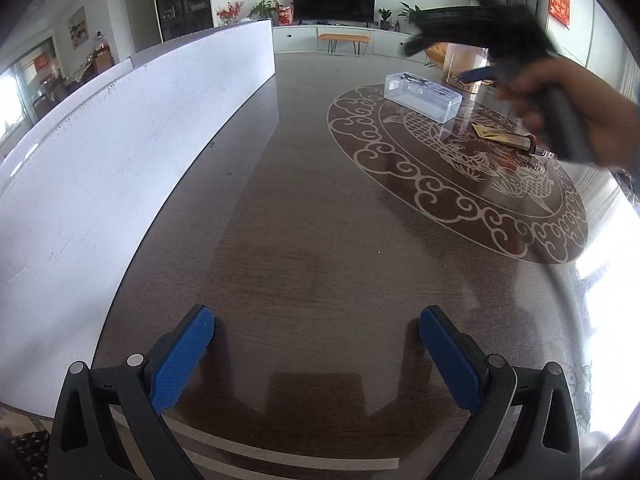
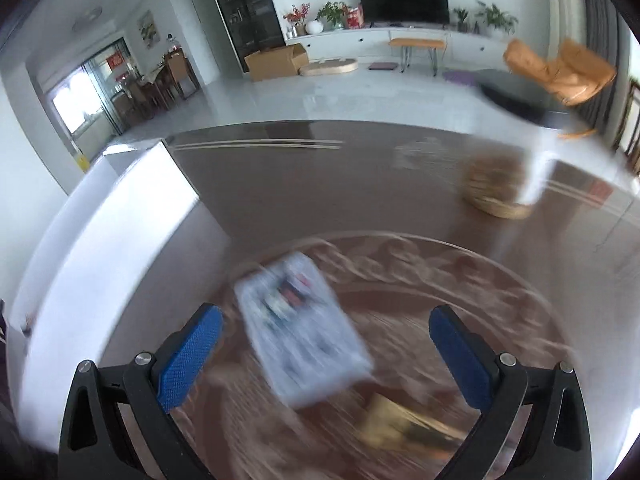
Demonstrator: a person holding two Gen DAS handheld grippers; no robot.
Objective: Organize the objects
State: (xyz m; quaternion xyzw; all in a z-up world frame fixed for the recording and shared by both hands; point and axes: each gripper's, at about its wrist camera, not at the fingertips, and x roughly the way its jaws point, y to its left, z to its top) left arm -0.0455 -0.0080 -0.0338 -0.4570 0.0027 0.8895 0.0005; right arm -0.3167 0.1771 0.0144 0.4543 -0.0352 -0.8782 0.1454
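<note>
left hand-held gripper (image 1: 316, 334): jaws wide apart, empty, low over bare dark counter (image 1: 304, 240) | right hand-held gripper (image 2: 326, 334): jaws wide apart, empty, above blurred clear plastic box (image 2: 304, 328) | box on counter's round scroll inlay (image 1: 440, 196), gold packet (image 2: 384, 420) beside it | white board (image 1: 120, 160) along left | woven coaster (image 2: 496, 192) farther back

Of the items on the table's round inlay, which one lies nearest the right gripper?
The clear plastic box, lying between the open fingers of the right gripper; the gold packet lies off to its right, and the glass jar stands farther away.
</note>
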